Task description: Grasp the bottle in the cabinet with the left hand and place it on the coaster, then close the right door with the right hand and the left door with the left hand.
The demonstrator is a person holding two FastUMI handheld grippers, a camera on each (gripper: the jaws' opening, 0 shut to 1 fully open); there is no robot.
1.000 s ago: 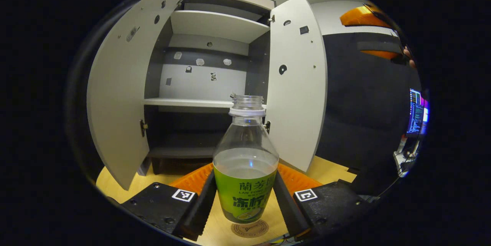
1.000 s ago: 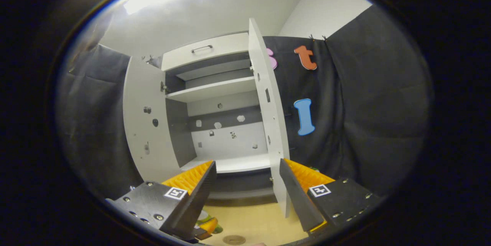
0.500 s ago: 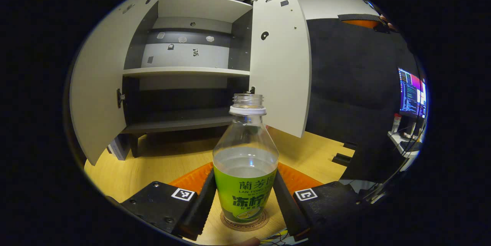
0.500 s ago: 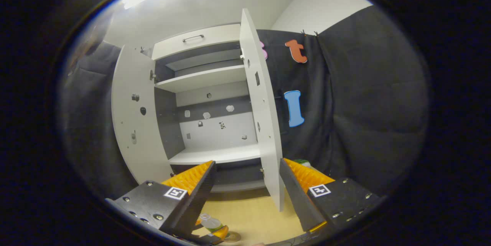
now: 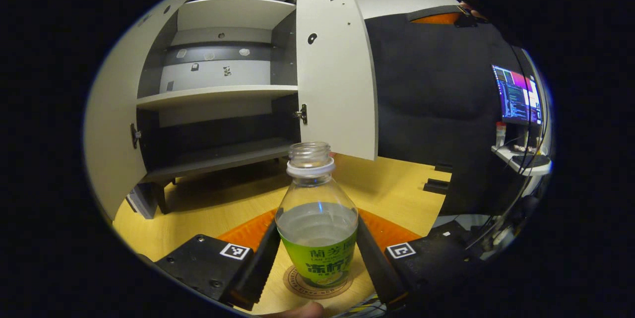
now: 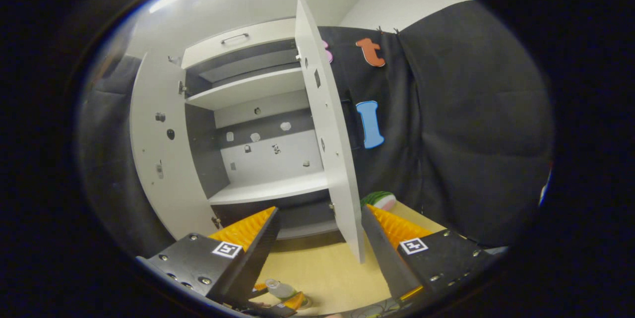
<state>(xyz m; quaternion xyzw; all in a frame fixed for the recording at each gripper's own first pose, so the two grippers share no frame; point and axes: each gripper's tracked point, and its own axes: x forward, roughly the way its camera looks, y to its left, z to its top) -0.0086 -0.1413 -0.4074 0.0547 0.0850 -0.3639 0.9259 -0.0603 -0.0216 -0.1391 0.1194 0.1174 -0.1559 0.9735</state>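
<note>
**Bottle standing on the coaster, both doors waiting**

Now the left gripper [image 5: 317,263] is standing around the clear plastic bottle with the green label [image 5: 316,228], which is holding some pale liquid and has no cap. Its black fingers [image 5: 258,268] are lying along both sides of the label. They seem parted a little, but I cannot tell for sure whether they are pressing on the bottle or are already letting it go. The bottle is standing upright on the round brown coaster [image 5: 297,283], which is lying on the light wooden tabletop [image 5: 223,209] in front of the grey cabinet [image 5: 218,92].

So the first part of the task is looking almost done: the bottle is out of the cabinet and is sitting on the coaster. What is remaining there is only to free it and draw the left gripper back.

The right gripper [image 6: 317,238] is hanging open and is holding nothing, pointing toward the cabinet, with the edge of the white right door [image 6: 332,149] just before it. The right door and the white left door [image 6: 158,149] are both standing wide open, so closing them is not yet begun.
</note>
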